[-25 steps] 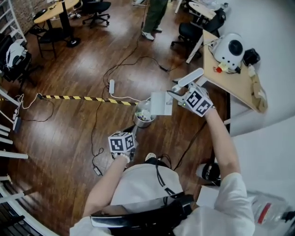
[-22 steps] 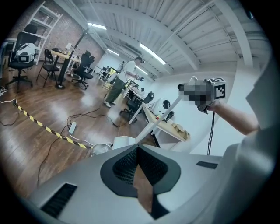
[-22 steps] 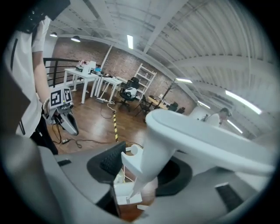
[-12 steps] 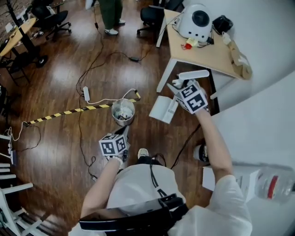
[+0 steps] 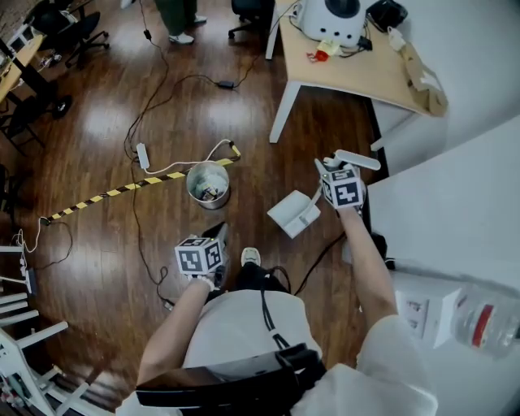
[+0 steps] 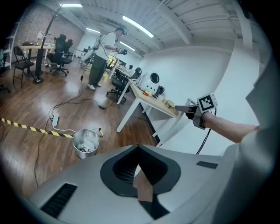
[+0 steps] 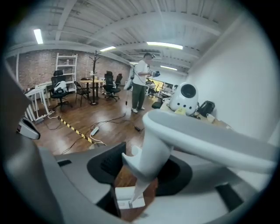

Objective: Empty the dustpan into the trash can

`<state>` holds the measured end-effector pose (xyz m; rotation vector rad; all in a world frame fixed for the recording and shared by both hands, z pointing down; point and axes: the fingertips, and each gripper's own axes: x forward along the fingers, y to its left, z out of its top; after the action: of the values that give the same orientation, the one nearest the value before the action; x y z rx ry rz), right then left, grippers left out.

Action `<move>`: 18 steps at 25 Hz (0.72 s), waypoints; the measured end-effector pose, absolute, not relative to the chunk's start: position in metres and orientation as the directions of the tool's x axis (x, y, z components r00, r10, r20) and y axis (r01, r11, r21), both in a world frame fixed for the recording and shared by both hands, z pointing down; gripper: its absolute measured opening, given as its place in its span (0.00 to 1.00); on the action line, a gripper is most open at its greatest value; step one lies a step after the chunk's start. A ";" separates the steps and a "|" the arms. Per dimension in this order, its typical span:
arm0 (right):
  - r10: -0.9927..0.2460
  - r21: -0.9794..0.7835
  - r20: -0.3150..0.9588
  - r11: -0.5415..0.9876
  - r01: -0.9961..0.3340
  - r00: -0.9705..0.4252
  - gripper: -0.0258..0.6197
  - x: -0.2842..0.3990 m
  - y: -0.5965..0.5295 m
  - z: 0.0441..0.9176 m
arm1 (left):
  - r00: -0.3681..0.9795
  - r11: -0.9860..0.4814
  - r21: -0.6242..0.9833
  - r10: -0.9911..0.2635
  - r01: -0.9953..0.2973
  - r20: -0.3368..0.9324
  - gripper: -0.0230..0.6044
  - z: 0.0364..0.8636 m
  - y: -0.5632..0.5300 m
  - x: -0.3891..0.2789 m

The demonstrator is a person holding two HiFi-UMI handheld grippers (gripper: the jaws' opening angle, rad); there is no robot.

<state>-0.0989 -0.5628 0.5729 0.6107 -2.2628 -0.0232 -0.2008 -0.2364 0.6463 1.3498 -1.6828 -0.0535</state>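
The round metal trash can point(image 5: 207, 184) stands on the wood floor with scraps inside, and it also shows in the left gripper view point(image 6: 86, 142). The white dustpan point(image 5: 294, 214) hangs to its right, apart from it, low over the floor. My right gripper point(image 5: 325, 195) is shut on the dustpan's handle point(image 7: 175, 131), and the pan shows below through the jaws. My left gripper point(image 5: 221, 234) hangs near my body, short of the can, its tips together and nothing in them point(image 6: 138, 148).
A wooden table point(image 5: 357, 77) with a white device stands at the back right, a white wall beside it. Cables, a power strip point(image 5: 143, 154) and yellow-black tape point(image 5: 122, 191) lie on the floor left of the can. A person point(image 5: 175, 16) stands far back.
The dustpan was tipped at the trash can's rim. My right gripper has since carried it right and down, away from the can, and rolled it. The left gripper stays shut and empty.
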 end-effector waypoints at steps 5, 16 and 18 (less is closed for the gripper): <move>-0.534 0.173 0.667 0.789 -0.589 -0.520 0.37 -0.065 -0.585 0.608 | 0.065 0.400 0.541 -0.757 -0.740 0.650 0.03 0.655 -0.248 -0.190; -0.729 0.003 0.564 0.471 -0.882 -0.388 0.38 -0.056 -0.602 0.658 | 0.039 0.469 0.532 -0.723 -0.704 0.689 0.03 0.668 -0.244 -0.191; -0.748 -0.016 0.552 0.433 -0.901 -0.369 0.38 -0.062 -0.602 0.666 | 0.026 0.487 0.529 -0.719 -0.696 0.695 0.03 0.667 -0.238 -0.195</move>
<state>-0.0622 -0.6022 0.6655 1.3902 -2.2215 0.4386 -0.1946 -0.2377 0.6672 1.2218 -1.6833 -0.0273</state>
